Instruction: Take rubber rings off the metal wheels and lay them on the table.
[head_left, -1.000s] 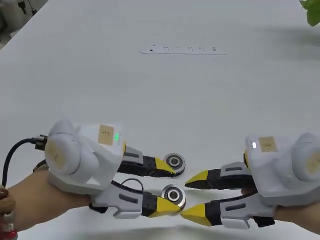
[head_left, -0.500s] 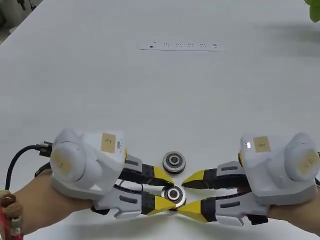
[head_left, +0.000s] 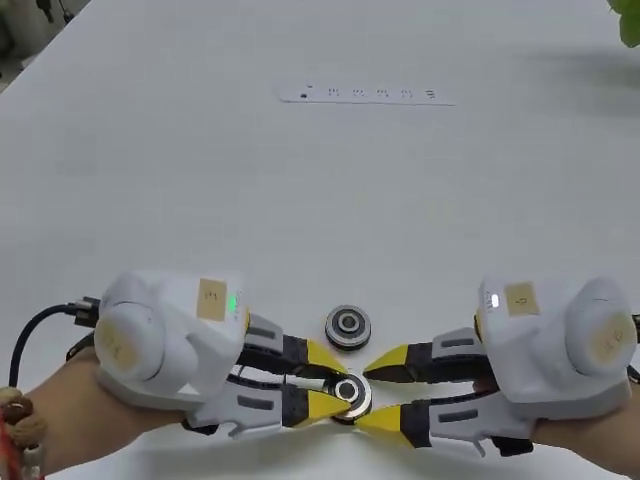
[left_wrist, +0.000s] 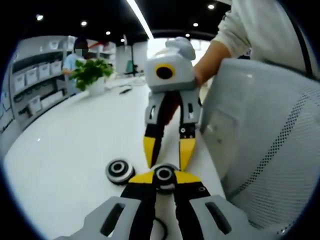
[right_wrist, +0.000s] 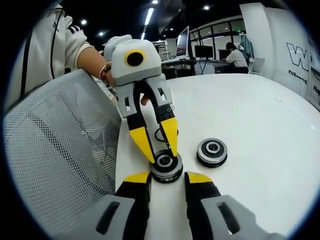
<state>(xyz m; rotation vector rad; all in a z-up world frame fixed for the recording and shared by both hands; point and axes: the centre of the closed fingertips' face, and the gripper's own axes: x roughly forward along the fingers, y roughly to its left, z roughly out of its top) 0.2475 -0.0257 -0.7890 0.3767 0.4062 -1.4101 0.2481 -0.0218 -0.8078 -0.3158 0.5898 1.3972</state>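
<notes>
Two metal wheels with dark rubber rims lie near the table's front edge. The nearer wheel (head_left: 348, 391) (left_wrist: 165, 173) (right_wrist: 166, 168) sits between the yellow tips of my left gripper (head_left: 335, 381) (left_wrist: 165, 178), which is shut on it. My right gripper (head_left: 368, 394) (right_wrist: 167, 178) faces it from the other side. Its jaws are open, and their tips reach the wheel's sides. The second wheel (head_left: 347, 326) (left_wrist: 120, 171) (right_wrist: 212, 152) lies flat and untouched just beyond.
A white power strip (head_left: 365, 95) lies far back on the white table (head_left: 320, 200). A mesh chair back (left_wrist: 270, 150) (right_wrist: 55, 145) stands close behind the front edge. A potted plant (left_wrist: 90, 72) is at a far corner.
The left jaws have closed onto the nearer wheel. The right gripper has moved left until its open tips meet the same wheel. The second wheel has not moved.
</notes>
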